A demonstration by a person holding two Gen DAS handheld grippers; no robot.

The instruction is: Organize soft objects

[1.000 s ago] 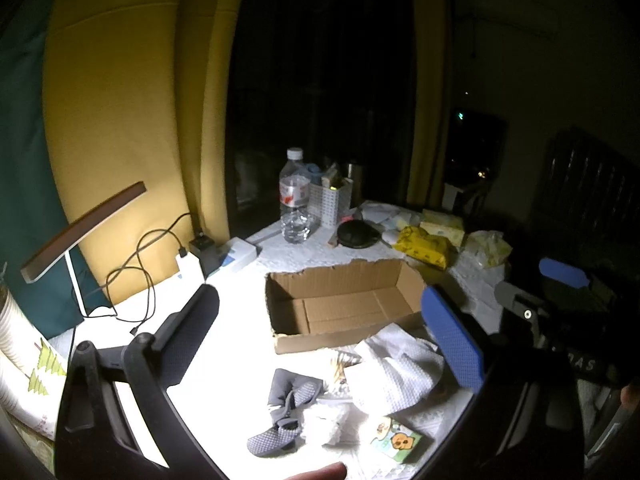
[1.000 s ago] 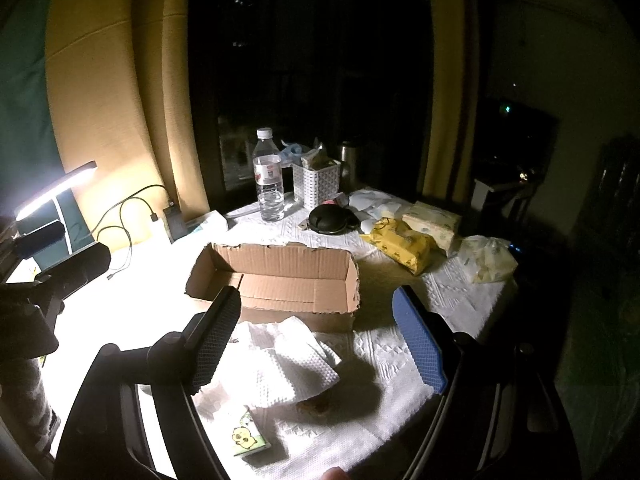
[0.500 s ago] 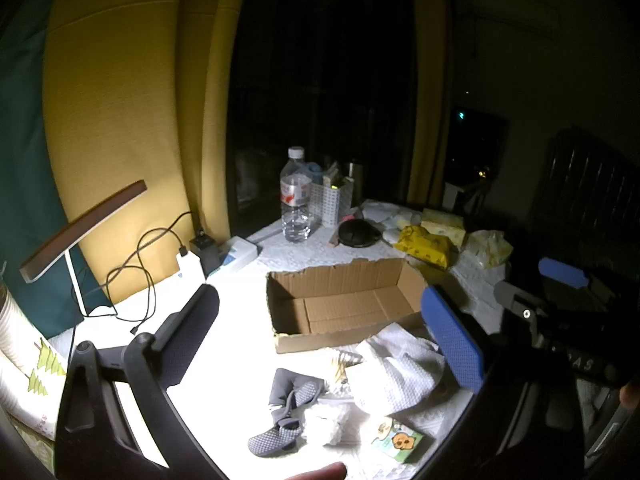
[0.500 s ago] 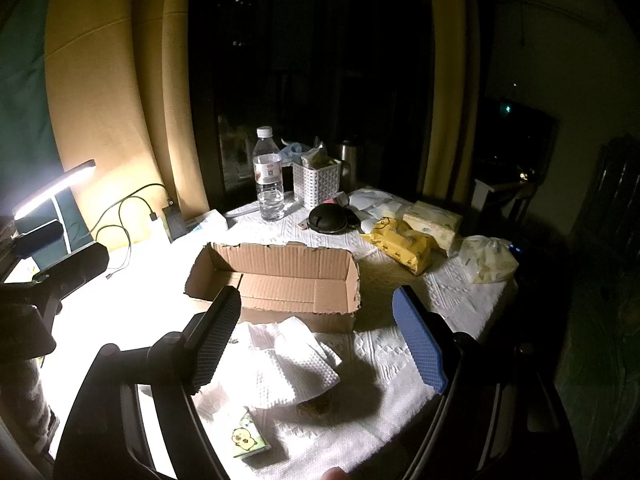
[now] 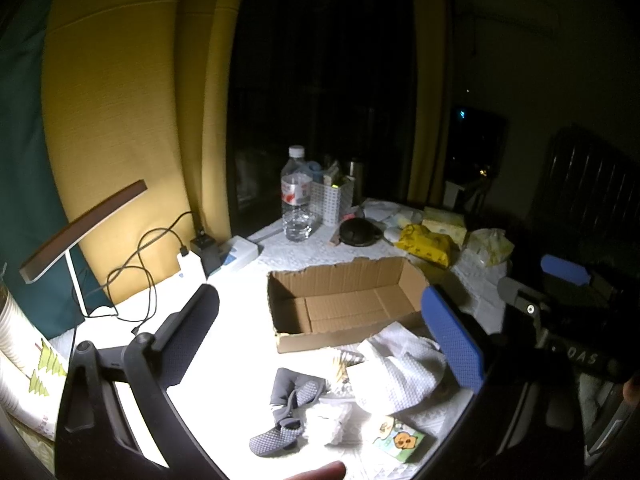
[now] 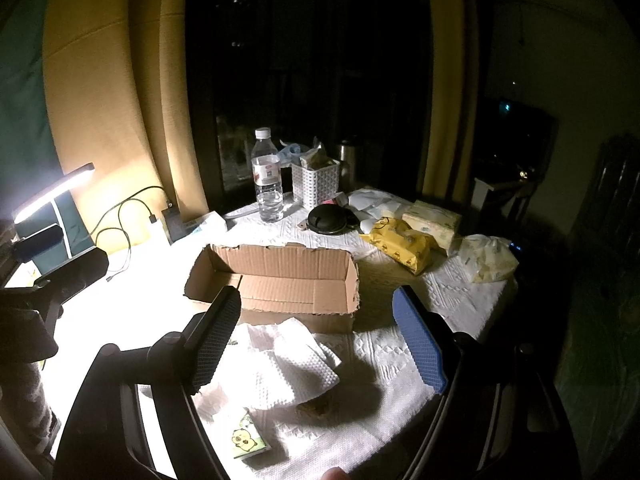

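An open, empty cardboard box [image 5: 344, 300] [image 6: 276, 280] stands mid-table. In front of it lie a white waffle cloth [image 5: 400, 368] [image 6: 280, 364], a grey sock [image 5: 288, 408], a small white bundle [image 5: 332, 420] and a small green tissue pack with a cartoon [image 5: 400, 438] [image 6: 248, 436]. My left gripper [image 5: 320, 344] is open and empty, held above the soft things. My right gripper [image 6: 316, 340] is open and empty, above the white cloth. The right gripper also shows at the right of the left wrist view [image 5: 560, 304].
A water bottle [image 6: 267, 176], white basket [image 6: 316, 180], black round item [image 6: 330, 220], yellow wipes pack [image 6: 404, 242], tissue box [image 6: 432, 220] and plastic bag [image 6: 486, 258] stand behind the box. A lit desk lamp [image 6: 52, 192], cables and charger [image 5: 204, 248] are at the left.
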